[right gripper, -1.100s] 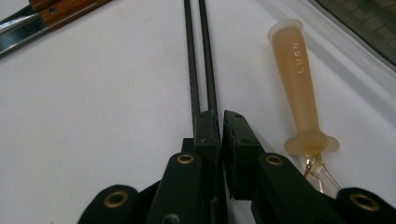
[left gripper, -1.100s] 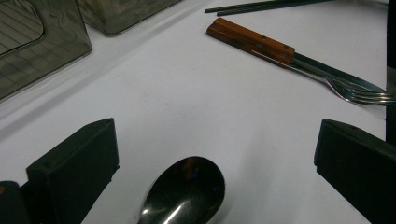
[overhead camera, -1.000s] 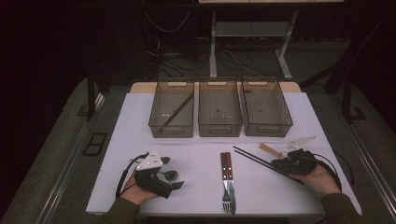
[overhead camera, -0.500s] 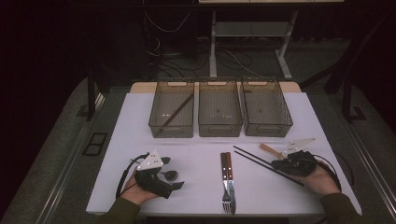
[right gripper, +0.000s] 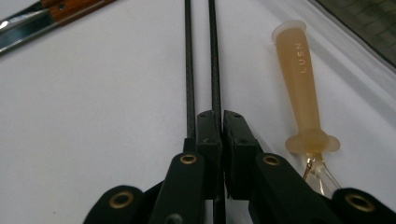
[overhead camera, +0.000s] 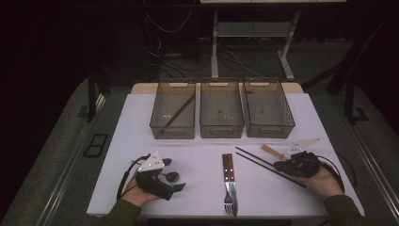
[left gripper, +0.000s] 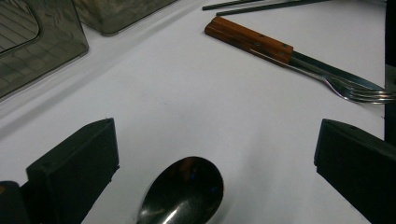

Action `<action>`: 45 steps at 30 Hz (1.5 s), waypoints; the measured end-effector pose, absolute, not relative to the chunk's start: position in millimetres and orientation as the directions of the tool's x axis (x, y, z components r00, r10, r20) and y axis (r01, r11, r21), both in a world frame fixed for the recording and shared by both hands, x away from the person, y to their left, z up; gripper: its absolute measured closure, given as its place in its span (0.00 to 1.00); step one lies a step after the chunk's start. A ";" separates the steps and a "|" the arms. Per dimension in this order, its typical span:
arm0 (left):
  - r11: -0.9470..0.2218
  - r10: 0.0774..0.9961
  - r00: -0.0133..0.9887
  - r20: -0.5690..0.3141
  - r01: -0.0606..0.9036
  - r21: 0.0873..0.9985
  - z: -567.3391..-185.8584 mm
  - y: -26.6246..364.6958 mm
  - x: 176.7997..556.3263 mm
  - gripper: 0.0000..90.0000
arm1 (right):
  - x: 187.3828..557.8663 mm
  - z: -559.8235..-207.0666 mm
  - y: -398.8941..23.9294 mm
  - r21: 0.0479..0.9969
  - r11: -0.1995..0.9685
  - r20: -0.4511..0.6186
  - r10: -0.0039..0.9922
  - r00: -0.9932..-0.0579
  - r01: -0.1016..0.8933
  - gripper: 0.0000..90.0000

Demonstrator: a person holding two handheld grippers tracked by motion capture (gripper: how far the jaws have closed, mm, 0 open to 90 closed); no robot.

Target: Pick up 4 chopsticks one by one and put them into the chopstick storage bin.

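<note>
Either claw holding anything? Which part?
Right claw pinches one black chopstick near its end; the other chopstick lies beside. Left claw open, holds nothing.

The tan handle (right gripper: 301, 88) bears the letters "LUSN".

Landmark = fork (overhead camera: 228, 188), lying on surface (overhead camera: 202, 160) w/ knife (overhead camera: 232, 181) touching its right side. 3 bins (overhead camera: 221, 114) in a row behind it; stick (overhead camera: 178, 114) in the left bin. Spoon (overhead camera: 171, 177) to its left. Chopsticks (overhead camera: 268, 165) to its right, a tool (overhead camera: 272, 151) just behind them.
</note>
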State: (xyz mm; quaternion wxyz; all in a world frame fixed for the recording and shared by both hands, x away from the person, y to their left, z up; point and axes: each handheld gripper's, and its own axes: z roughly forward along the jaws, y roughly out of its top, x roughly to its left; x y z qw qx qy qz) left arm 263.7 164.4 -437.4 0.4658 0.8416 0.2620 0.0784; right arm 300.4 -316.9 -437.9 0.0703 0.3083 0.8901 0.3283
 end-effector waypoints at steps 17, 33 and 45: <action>-0.427 0.512 0.851 -0.116 0.369 0.825 -437.6 164.2 263.3 0.00 | 294.2 -415.7 -322.8 0.688 0.552 0.082 0.586 -0.806 0.472 0.96; -0.417 0.511 0.850 -0.126 0.373 0.829 -438.4 163.2 262.3 0.00 | 294.0 -388.2 -312.9 0.787 0.457 0.107 0.559 -0.822 0.414 0.96; -0.409 0.508 0.851 -0.136 0.377 0.831 -438.0 163.2 262.5 0.00 | 305.5 -368.6 -282.1 0.816 0.421 0.109 0.560 -0.821 0.396 0.96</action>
